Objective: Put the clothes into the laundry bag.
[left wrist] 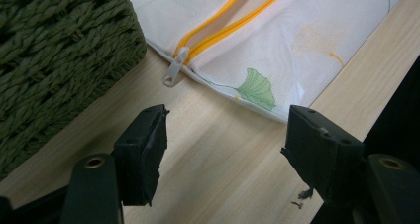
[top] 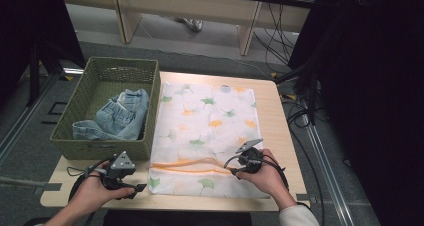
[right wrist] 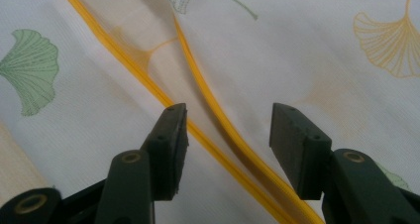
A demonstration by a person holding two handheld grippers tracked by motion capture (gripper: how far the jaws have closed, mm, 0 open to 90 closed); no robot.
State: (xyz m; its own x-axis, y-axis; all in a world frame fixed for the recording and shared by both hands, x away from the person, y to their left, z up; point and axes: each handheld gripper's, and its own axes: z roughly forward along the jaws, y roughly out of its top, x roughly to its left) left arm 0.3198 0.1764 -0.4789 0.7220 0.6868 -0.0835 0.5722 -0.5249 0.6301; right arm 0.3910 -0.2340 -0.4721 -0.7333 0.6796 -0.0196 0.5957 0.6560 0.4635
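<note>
White mesh laundry bag [top: 202, 131] with ginkgo print lies flat on the worktop [top: 270, 151], its orange zipper [right wrist: 198, 125] gaping; your released left gripper [left wrist: 225, 144] and right gripper [right wrist: 225, 135] hover empty, while the blue jeans [top: 117, 118] wait in the green woven basket [top: 100, 148], unpacked.

A pale wooden tabletop [top: 280, 131] stands on a grey floor [top: 200, 48]. Beyond it runs a light wood bench [top: 190, 6]. Black cables [top: 300, 111] trail on the right beside dark curtains [top: 370, 86].
</note>
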